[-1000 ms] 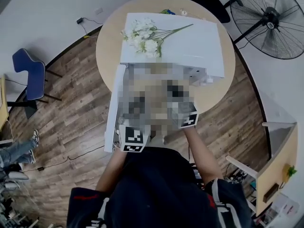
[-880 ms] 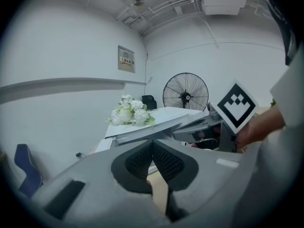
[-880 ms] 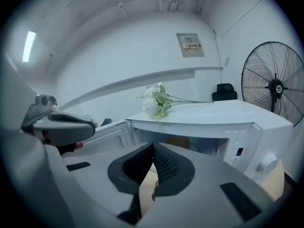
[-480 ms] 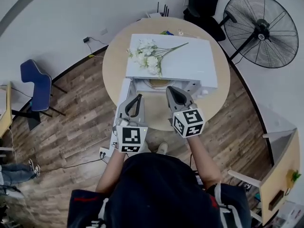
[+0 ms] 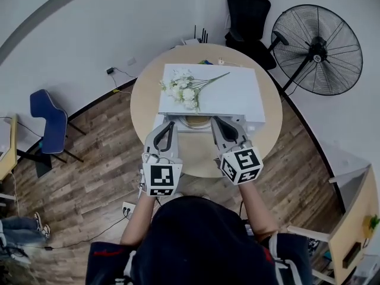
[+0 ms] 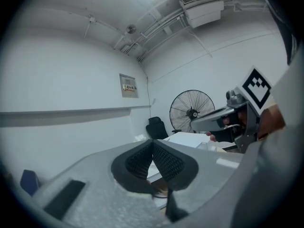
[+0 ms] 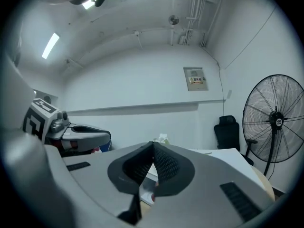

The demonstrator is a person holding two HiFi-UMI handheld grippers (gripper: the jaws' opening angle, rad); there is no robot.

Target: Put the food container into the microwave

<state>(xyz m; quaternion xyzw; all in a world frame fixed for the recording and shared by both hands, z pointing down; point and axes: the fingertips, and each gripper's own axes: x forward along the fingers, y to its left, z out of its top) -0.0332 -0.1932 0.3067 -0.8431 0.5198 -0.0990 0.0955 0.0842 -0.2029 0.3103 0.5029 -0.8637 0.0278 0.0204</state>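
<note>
- The microwave (image 5: 225,91) stands on the round desk (image 5: 141,97), with a bunch of white flowers (image 5: 181,88) lying on its top.
- Its door (image 5: 155,122) is open to the left side and is mostly covered by the left gripper (image 6: 153,144).
- In the open front there is a round, pale brown edge, which I take to be the food container (image 5: 198,122). It seems to sit already inside the microwave, but only its front part shows.
- The fingers (image 6: 167,163) of the left gripper are pressed together with nothing between them.
- The right gripper (image 7: 153,146) is the same: its fingers (image 7: 166,165) touch each other and hold nothing.
- Both grippers point level towards the microwave, just in front of the opening and a little above the desk. Neither one touches the container.
- In my judgement the placing itself is finished, and what remains is to get clear and probably to close the door.
- To do this well, the grippers should come straight back from the opening, so that they do not catch the container or the frame.
- The left gripper is the natural one for the door. It should push on the outer face with its shut fingers, slowly, so that the microwave does not slide on the desk.
- The flowers lie loose near the front edge of the top, so a hard slam could shake them down.
</note>
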